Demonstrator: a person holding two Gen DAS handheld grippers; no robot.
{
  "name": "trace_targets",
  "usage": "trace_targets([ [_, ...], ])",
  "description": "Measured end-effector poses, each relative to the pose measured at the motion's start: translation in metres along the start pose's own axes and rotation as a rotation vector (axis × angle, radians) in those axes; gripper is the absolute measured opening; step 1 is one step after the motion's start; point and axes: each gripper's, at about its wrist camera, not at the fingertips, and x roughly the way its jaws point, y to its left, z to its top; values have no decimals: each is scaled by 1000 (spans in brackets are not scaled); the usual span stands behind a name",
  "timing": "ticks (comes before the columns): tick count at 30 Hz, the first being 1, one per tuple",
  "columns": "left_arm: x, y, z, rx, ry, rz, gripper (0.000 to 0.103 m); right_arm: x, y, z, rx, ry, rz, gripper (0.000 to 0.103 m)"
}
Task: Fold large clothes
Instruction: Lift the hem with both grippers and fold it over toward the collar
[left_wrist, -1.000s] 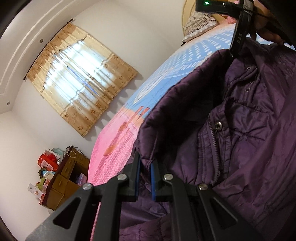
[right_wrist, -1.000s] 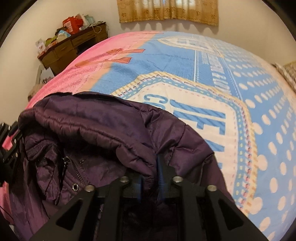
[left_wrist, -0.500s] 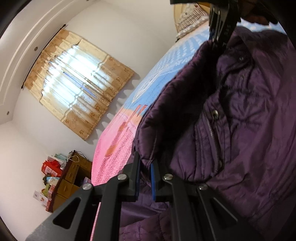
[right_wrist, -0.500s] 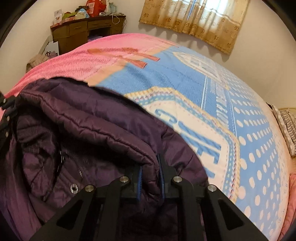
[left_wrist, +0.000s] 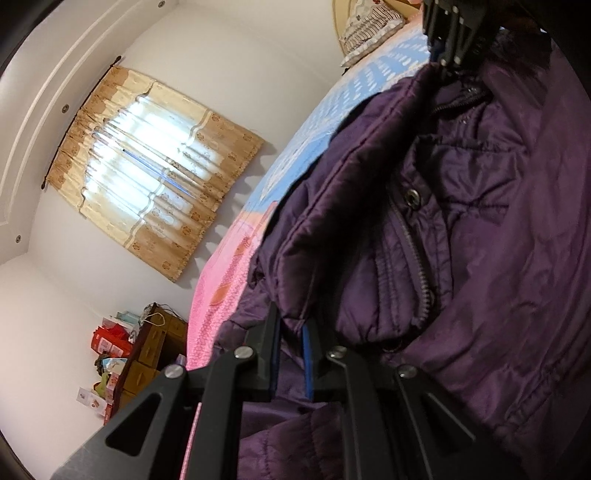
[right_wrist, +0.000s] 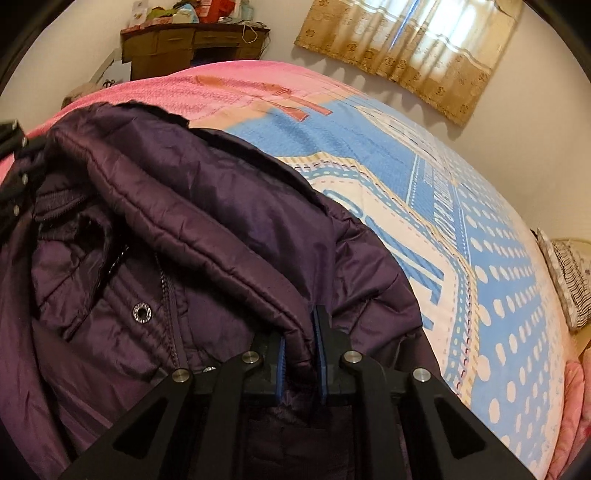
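The purple quilted jacket (right_wrist: 207, 236) hangs bunched between the two claws, over the near edge of the bed (right_wrist: 461, 258), its upper edge lifted and its lower part sagging out of sight. The right claw (right_wrist: 301, 354) pinches a thick fold of the upper edge; its jaws have just been closing, and fabric is clamped between the blue pads. The left claw (left_wrist: 291, 354) is likewise pressed together on a fold at the opposite end of that edge, cloth filling the gap.

Handling, as judged: the garment is padded, soft and bulky, with a smooth, shiny shell that is likely to slide under a shallow pinch. It carries its own weight in loose folds and will not hold a crease readily. The zip (left_wrist: 417, 266) and the snap stud (right_wrist: 142, 314) are the only hard parts.

Recommended hold: along the stitched, doubled edge near collar or shoulder seams, deep enough to catch both shell and filling. Both grips appear so placed. The spread-out lay on the bed is not yet done.
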Motion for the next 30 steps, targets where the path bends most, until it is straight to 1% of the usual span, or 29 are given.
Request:
trace_targets([
  [2, -10, 12, 8, -69, 1, -26, 16, -2, -2, 0, -2, 2, 3, 13],
  [5, -30, 36, 24, -165, -36, -52, 17, -2, -2, -3, -21, 11, -5, 13],
  [6, -38, 46, 32, -214, -52, -64, 19, -2, -1, -4, -26, 12, -6, 13],
  [9, -45, 66, 49, -317, -73, -102, 20, -2, -2, -4, -22, 16, -2, 13],
  [11, -44, 84, 62, -420, -83, -124, 20, -4, -2, -5, -27, 19, 1, 13],
  [12, -44, 92, 64, -468, -94, -124, 20, -5, 0, -5, -42, 23, -9, 13],
  [14, -44, 120, 71, -616, -140, -148, 19, -2, 3, -4, -65, 40, -19, 13],
  [16, -38, 139, 74, -700, -171, -147, 20, 0, 5, -3, -70, 51, -24, 13],
  [17, -29, 142, 79, -696, -155, -121, 23, 0, 5, -3, -72, 51, -25, 13],
  [18, -21, 138, 82, -675, -130, -113, 26, 0, 5, -3, -75, 48, -27, 13],
  [19, -5, 132, 86, -645, -82, -128, 31, 0, 5, -5, -77, 43, -28, 13],
  [21, 29, 111, 84, -603, 26, -146, 32, -1, 4, -7, -75, 40, -25, 13],
  [22, 41, 100, 81, -582, 70, -172, 32, -2, 3, -8, -72, 39, -24, 13],
  [23, 56, 83, 76, -545, 137, -225, 32, -4, 2, -10, -68, 37, -23, 13],
  [24, 62, 74, 71, -526, 170, -240, 31, -7, 1, -12, -67, 33, -24, 13],
  [25, 63, 62, 64, -510, 185, -261, 28, -10, 0, -12, -66, 27, -24, 13],
  [26, 60, 46, 56, -476, 193, -278, 29, -14, -1, -13, -59, 17, -21, 13],
  [27, 57, 38, 54, -447, 195, -268, 30, -17, -3, -12, -51, 9, -12, 15],
  [29, 49, 20, 47, -377, 197, -242, 34, -26, -5, -9, -32, -1, -13, 20],
  [30, 48, 20, 47, -366, 201, -235, 35, -37, -6, -5, -13, -18, -21, 20],
])
